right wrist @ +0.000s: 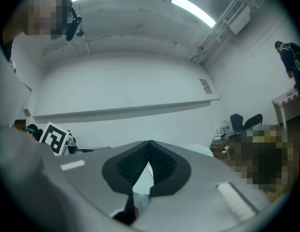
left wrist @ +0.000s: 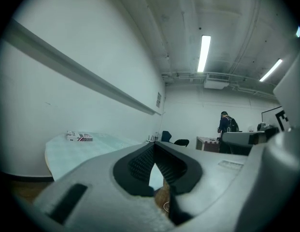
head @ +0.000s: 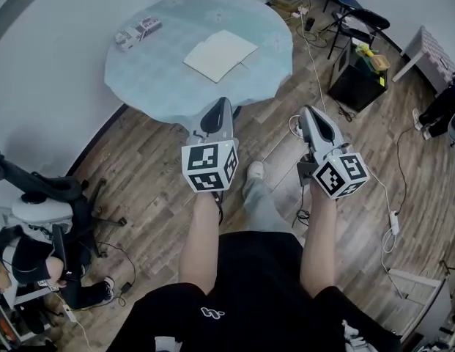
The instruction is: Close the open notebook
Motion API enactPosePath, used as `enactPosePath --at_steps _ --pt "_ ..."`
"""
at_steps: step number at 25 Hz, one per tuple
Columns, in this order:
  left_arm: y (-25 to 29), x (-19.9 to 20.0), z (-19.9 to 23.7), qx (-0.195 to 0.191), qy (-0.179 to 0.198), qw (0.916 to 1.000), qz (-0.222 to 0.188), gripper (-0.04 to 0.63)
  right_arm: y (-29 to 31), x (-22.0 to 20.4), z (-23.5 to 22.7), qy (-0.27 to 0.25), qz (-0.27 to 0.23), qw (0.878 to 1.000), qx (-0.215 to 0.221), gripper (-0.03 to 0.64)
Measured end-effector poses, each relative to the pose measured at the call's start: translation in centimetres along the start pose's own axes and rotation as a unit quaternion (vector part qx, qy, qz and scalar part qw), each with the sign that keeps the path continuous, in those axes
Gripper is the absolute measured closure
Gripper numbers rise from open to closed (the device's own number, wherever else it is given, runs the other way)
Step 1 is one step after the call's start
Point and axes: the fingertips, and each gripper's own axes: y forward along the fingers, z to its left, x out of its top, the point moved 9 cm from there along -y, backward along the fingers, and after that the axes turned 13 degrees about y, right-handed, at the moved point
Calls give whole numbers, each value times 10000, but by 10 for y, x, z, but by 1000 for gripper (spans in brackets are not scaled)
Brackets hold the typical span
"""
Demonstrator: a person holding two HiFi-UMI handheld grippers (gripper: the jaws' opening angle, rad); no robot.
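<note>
The open notebook [head: 220, 55] lies flat with pale pages on the round table under a light blue cloth [head: 161, 79]. Both grippers are held in front of the person, short of the table's near edge and pointing toward it. My left gripper [head: 223, 101] is shut, its tips meeting with nothing between them; in the left gripper view its jaws [left wrist: 154, 144] hide the notebook. My right gripper [head: 308, 111] is over the wooden floor to the right of the table, also shut and empty, with its tips [right wrist: 150, 142] touching.
A small printed box [head: 137, 33] sits at the table's far left, also seen as the box [left wrist: 79, 137]. Black folding chairs [head: 355, 17], a black crate [head: 357, 79] and floor cables stand to the right. An office chair [head: 44, 196] is at the left. A person [left wrist: 227, 123] stands far off.
</note>
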Motion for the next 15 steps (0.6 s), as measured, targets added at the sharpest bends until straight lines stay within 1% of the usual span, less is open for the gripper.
enactPosePath --at_steps 4,7,11,15 --pt "54 -29 8 95 25 9994 331 592 57 -18 -41 32 333 9994 69 606" --pt "101 -45 21 228 10 9979 605 592 109 -28 -71 17 634 9977 227 606" --pt "171 -51 42 393 -44 9958 823 592 184 -25 -110 25 919 9947 455 606" --pt "234 -56 58 518 56 9920 1147 592 251 -18 -150 72 1137 9914 641 606"
